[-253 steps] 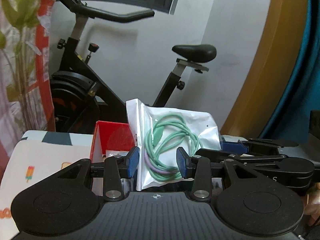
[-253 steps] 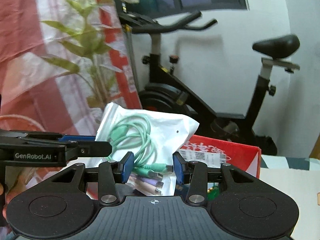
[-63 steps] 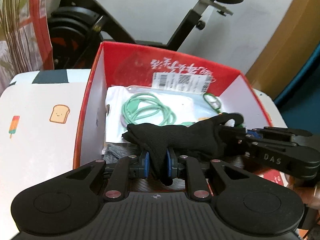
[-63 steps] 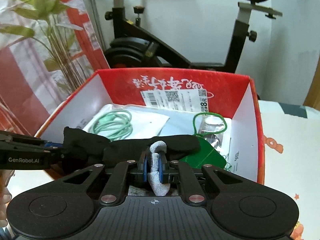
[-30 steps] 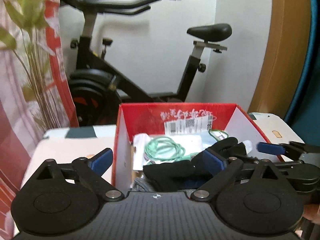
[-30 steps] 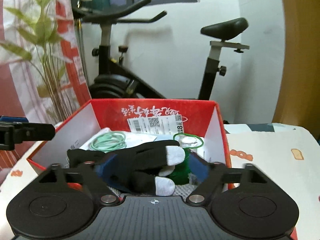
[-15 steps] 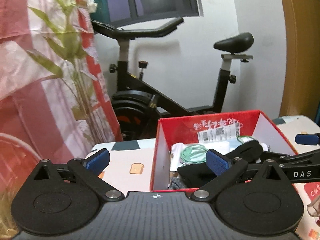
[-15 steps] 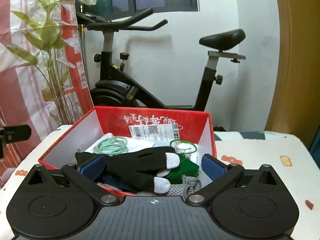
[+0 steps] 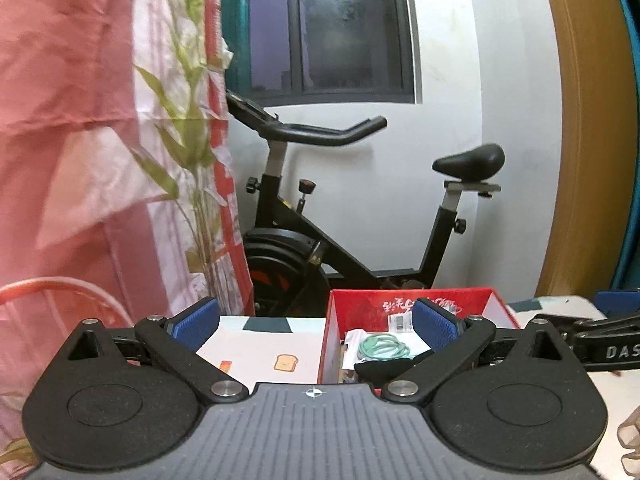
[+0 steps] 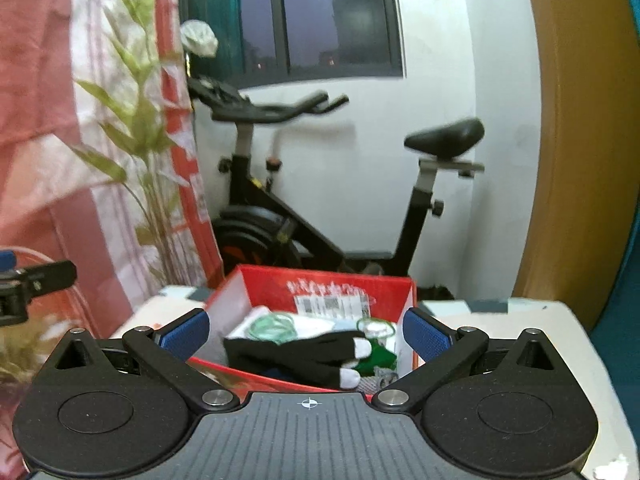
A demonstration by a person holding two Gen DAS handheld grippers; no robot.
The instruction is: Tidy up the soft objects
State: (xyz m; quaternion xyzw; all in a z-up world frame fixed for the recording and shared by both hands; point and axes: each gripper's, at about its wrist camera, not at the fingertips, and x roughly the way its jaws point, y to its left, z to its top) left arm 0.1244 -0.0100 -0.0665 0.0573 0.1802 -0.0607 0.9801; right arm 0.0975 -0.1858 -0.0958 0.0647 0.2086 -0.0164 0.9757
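Note:
A red box (image 10: 320, 278) stands on the white patterned table (image 10: 516, 316). A black glove with white fingertips (image 10: 296, 354) lies across its contents, over a bag with a green cable (image 10: 274, 325) and a dark green item (image 10: 378, 354). In the left wrist view the box (image 9: 404, 300), cable (image 9: 382, 347) and glove (image 9: 380, 367) show too. My left gripper (image 9: 316, 326) is open and empty, drawn back left of the box. My right gripper (image 10: 306, 334) is open and empty, in front of the box. The right gripper's finger (image 9: 600, 350) shows at the left view's right edge.
A black exercise bike (image 9: 352, 232) stands against the white wall behind the table. A pink curtain with a leaf print (image 9: 100, 160) hangs at the left. A wooden door frame (image 10: 576, 140) is at the right. The table carries small toast and popsicle prints (image 9: 286, 362).
Both grippers let go of the black glove, leaving it in the red box, then opened wide. Both have since pulled back and up, away from the box.

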